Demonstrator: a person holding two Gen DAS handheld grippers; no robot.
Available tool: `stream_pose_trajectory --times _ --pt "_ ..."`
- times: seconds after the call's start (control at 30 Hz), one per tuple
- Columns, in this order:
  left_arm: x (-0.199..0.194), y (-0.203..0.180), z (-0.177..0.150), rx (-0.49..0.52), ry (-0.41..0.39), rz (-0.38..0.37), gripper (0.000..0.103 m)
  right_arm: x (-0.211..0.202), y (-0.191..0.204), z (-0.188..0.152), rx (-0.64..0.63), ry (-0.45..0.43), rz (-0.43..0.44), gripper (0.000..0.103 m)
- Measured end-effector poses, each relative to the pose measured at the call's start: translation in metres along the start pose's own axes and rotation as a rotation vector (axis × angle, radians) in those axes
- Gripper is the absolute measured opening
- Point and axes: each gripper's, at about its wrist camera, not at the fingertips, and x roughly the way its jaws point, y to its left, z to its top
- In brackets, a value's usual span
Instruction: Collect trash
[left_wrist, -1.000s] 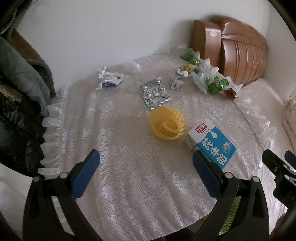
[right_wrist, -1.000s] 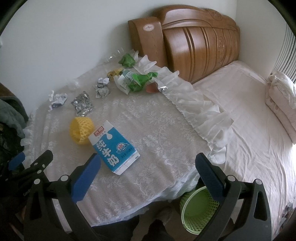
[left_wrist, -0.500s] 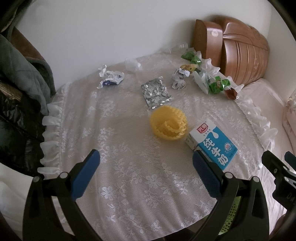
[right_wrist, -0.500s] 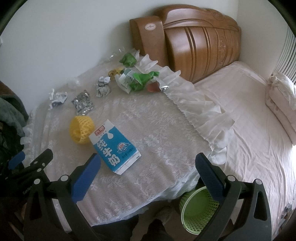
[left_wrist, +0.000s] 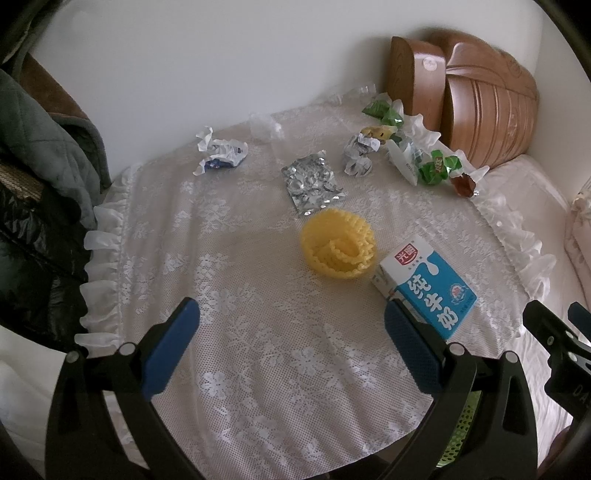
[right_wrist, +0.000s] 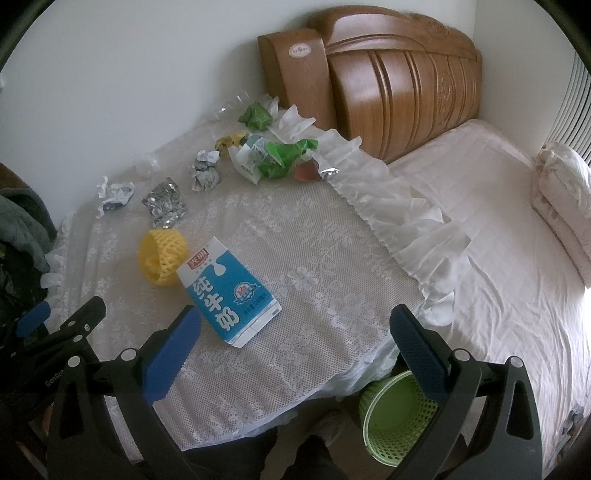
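1. On the lace-covered surface (right_wrist: 332, 258) I see a blue-and-white milk carton (right_wrist: 227, 291) lying flat beside a yellow foam fruit net (right_wrist: 160, 256).
2. My left claw (left_wrist: 291, 343) and right claw (right_wrist: 295, 347) both hang spread wide, holding nothing.

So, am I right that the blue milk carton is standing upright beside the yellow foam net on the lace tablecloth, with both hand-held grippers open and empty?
Not quite: the blue milk carton is lying flat, not upright, as the right wrist view shows. The rest holds: it lies beside the yellow foam net on the lace tablecloth, and the left hand-held gripper and right hand-held gripper are both open and empty.
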Motion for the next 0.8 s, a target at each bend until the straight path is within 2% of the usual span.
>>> stream_pose_trajectory --times 0.23,0.37,0.47,0.67,0.8 --pt "0.014 0.010 -0.001 -0.044 0.052 -0.027 0.096 0.011 -0.002 -0.008 0.001 0.021 0.024 0.101" --pt "0.026 0.017 -0.003 -0.051 0.079 -0.039 0.096 0.026 0.001 -0.010 -0.061 0.036 0.056 0.101" --pt "0.038 0.022 0.000 -0.031 0.094 -0.055 0.096 0.039 0.009 -0.013 -0.159 0.057 0.086 0.101" --pt "0.057 0.029 0.018 0.062 0.097 -0.110 0.096 0.075 0.043 -0.012 -0.438 0.115 0.139 0.101" --pt "0.071 0.027 0.033 0.097 0.099 -0.112 0.096 0.103 0.057 -0.008 -0.535 0.164 0.176 0.101"
